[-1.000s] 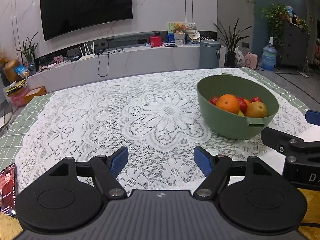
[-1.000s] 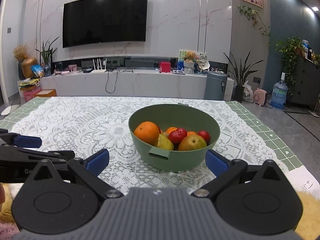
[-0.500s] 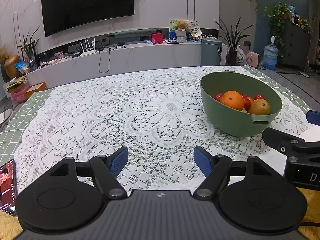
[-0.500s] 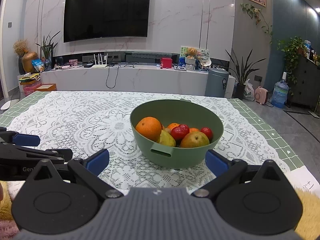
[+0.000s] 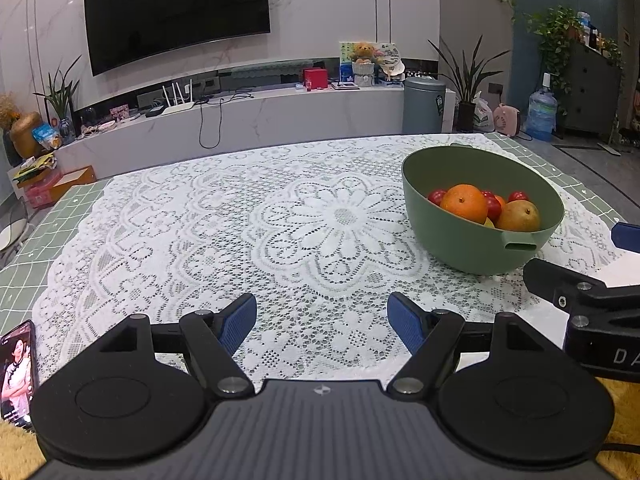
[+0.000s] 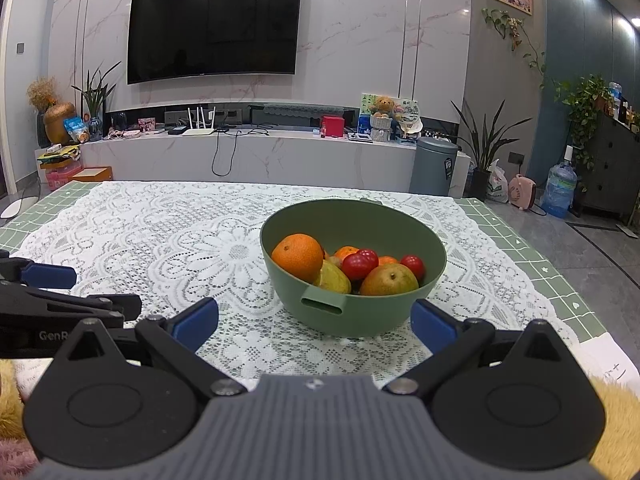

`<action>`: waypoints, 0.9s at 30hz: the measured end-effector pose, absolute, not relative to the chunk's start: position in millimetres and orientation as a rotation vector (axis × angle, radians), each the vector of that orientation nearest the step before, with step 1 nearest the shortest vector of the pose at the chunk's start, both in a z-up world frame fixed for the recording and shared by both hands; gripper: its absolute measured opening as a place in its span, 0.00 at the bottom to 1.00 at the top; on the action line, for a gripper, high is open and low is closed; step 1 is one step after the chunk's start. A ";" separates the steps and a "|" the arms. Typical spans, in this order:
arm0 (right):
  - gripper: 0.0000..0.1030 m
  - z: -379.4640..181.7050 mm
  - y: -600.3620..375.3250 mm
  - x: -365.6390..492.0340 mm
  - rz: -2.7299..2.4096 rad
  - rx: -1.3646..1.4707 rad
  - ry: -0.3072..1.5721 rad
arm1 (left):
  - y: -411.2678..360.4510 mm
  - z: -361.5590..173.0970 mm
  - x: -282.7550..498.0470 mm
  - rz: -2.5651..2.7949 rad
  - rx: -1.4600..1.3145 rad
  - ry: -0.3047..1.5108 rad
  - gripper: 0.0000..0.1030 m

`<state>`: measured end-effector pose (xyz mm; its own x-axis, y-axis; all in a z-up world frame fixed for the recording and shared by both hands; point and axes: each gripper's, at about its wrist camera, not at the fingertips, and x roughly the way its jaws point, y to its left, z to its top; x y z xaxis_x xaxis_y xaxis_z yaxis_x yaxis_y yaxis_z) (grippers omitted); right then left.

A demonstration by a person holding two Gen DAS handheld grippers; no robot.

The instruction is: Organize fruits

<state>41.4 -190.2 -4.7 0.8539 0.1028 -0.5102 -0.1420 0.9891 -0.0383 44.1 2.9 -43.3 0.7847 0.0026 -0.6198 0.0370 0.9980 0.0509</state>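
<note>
A green bowl [image 6: 360,316] stands on the lace tablecloth, holding an orange [image 6: 298,257], a pear [image 6: 388,280], a yellow fruit [image 6: 334,279] and several small red fruits [image 6: 360,264]. The bowl also shows in the left wrist view [image 5: 472,248], with the orange [image 5: 464,203] and pear [image 5: 518,216]. My right gripper [image 6: 314,322] is open and empty, just in front of the bowl. My left gripper [image 5: 322,320] is open and empty over bare tablecloth, left of the bowl.
A phone [image 5: 16,372] with a lit screen lies at the table's near left edge. White paper [image 6: 612,368] lies at the near right. Beyond the table are a TV wall, a long cabinet, a bin [image 6: 434,166] and plants.
Both grippers have lifted and drawn back slightly, so the bowl sits a little lower in both views. The jaws stay open and the fruit has not moved.
</note>
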 end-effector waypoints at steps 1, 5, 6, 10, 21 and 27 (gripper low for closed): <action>0.96 -4.5 -190.3 41.0 0.129 -0.077 0.532 | 3.0 -43.3 44.1 -0.019 0.061 0.668 0.85; 0.96 -4.5 -190.5 40.8 0.128 -0.078 0.532 | 4.2 -43.6 44.3 -0.016 0.059 0.670 0.85; 0.96 -4.5 -190.5 40.8 0.128 -0.078 0.532 | 4.6 -43.2 44.2 -0.016 0.058 0.670 0.85; 0.96 -4.6 -190.3 40.5 0.128 -0.078 0.531 | 6.0 -42.9 44.2 -0.014 0.055 0.671 0.85; 0.96 -4.7 -190.2 40.5 0.128 -0.079 0.530 | 5.9 -43.4 43.9 -0.016 0.057 0.673 0.85; 0.96 -4.5 -190.2 40.2 0.128 -0.080 0.529 | 5.8 -43.0 43.7 -0.016 0.057 0.673 0.85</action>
